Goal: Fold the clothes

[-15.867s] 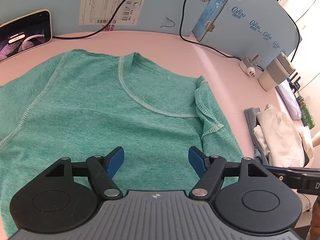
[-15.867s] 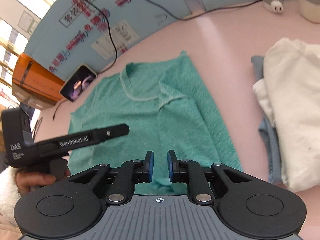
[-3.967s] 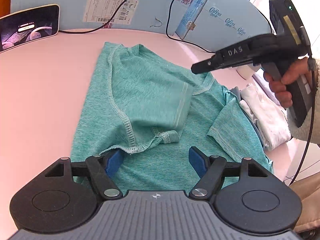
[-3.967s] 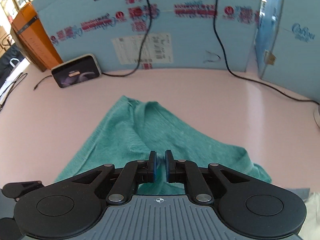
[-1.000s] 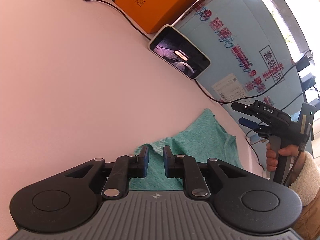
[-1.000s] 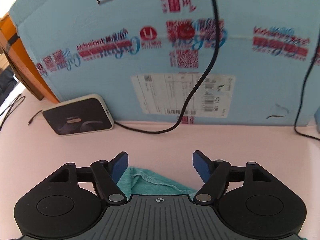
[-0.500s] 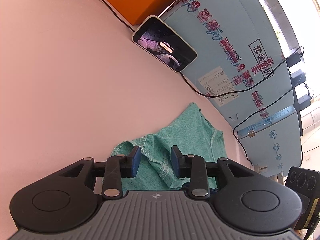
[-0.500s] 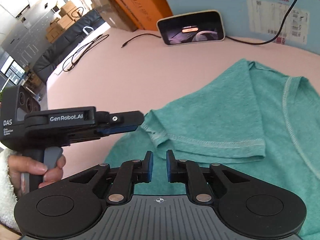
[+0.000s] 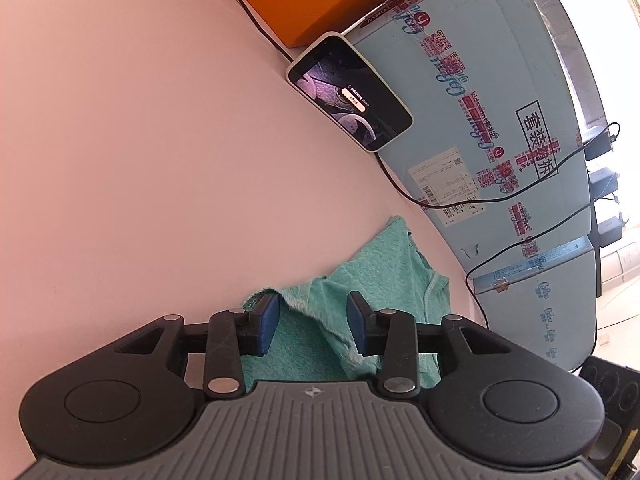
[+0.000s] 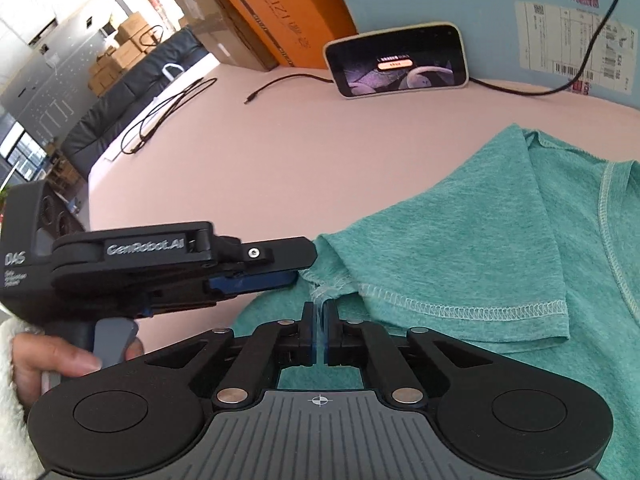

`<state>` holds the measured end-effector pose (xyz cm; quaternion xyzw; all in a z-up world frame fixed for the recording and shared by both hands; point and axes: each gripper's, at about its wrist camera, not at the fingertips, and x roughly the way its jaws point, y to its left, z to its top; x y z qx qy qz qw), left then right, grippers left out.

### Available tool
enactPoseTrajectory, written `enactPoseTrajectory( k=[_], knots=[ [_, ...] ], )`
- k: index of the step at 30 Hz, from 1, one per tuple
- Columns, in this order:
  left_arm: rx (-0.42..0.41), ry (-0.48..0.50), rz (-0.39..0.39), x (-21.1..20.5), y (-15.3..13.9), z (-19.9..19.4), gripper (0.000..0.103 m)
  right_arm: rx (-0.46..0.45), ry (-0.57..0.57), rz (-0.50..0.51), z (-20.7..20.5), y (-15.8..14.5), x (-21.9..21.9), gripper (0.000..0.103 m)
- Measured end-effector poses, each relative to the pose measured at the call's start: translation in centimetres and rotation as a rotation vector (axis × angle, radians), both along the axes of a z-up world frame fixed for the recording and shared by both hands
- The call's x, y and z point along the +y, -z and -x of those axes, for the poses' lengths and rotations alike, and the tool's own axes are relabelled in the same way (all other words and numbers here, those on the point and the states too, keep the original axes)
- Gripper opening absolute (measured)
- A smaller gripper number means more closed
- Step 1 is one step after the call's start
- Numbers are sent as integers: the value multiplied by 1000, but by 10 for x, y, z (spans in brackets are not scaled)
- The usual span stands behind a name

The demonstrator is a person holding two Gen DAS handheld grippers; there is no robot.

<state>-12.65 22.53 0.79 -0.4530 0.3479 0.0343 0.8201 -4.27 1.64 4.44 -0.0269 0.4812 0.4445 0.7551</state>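
Your right gripper (image 10: 319, 326) is clenched on the hem of the green T-shirt (image 10: 480, 248), which lies partly folded on the pink table (image 10: 320, 152). Your left gripper (image 9: 312, 322) straddles a fabric ridge at the shirt's edge, its jaws opening, pads clear.

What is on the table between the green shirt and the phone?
Nothing: in the right wrist view, only bare pink table lies between the green shirt and the phone.
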Motion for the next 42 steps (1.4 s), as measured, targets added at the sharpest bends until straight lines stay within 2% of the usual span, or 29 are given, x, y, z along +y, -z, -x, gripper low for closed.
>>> enactPoseTrajectory(
  k=[3, 6, 8, 10, 16, 18, 21, 27, 28, 31, 33, 38, 41, 42],
  knots=[
    [-3, -10, 16, 4, 2, -1, 35, -13, -43, 8, 9, -10, -10, 1],
    [-6, -13, 17, 7, 2, -2, 35, 25, -67, 24, 11, -8, -16, 1],
    [-2, -64, 15, -10, 1, 13, 35, 30, -59, 67, 12, 1, -13, 1],
    [1, -57, 3, -10, 1, 12, 35, 45, -43, 104, 11, 10, -12, 7],
    [14, -69, -19, -4, -3, 16, 41, 96, 35, 73, 8, 8, -31, 13],
    [24, -73, -40, 0, -5, 19, 46, 103, 83, 49, 6, 2, -46, 13],
    [39, -79, -65, 6, -8, 23, 47, 101, 175, 25, 3, -7, -71, 13],
    [54, -80, -114, 10, -16, 22, 53, 71, 434, 42, 1, -17, -145, 13],
    [52, -65, -128, 10, -19, 18, 53, 60, 481, 52, 0, -19, -158, 15],
    [26, 13, -169, 4, -28, -2, 54, 26, 619, 75, -8, -26, -199, 29],
    [-7, 91, -214, -7, -37, -24, 57, -9, 679, 99, -15, -34, -225, 29],
    [-48, 252, -325, -47, -49, -86, 69, -89, 758, 131, -27, -41, -259, 29],
    [-28, 325, -391, -73, -51, -118, 83, -121, 770, 143, -35, -44, -268, 38],
    [-14, 345, -421, -82, -52, -124, 84, -125, 760, 150, -37, -43, -268, 40]
  ],
)
